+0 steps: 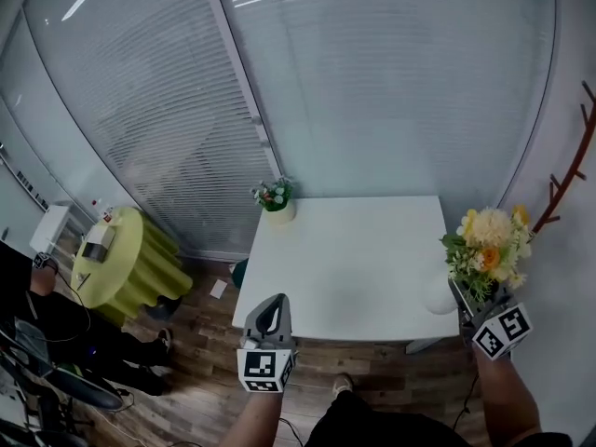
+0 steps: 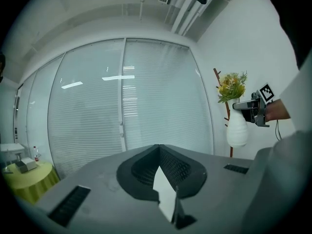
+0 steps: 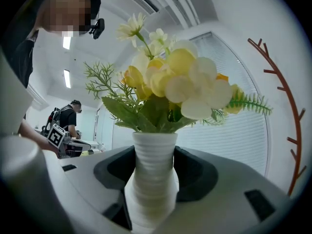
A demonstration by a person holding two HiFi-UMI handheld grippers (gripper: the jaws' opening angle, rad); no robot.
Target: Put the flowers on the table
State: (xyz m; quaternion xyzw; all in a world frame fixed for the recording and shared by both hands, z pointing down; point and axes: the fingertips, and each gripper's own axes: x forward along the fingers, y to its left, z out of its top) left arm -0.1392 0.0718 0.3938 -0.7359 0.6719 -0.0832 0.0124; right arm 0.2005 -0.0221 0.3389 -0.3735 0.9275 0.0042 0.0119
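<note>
Your right tongs (image 1: 477, 307) clamp the neck of the ribbed white vase (image 3: 152, 189), with the yellow flowers (image 3: 168, 82) upright above the jaws. Your left tongs (image 1: 269, 310) are pinched together with nothing between them. The table (image 1: 354, 268) lies just ahead, between both tongs.

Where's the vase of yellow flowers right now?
Head view, far right: the vase is gripped in the right claw at the white table's right edge.
</note>
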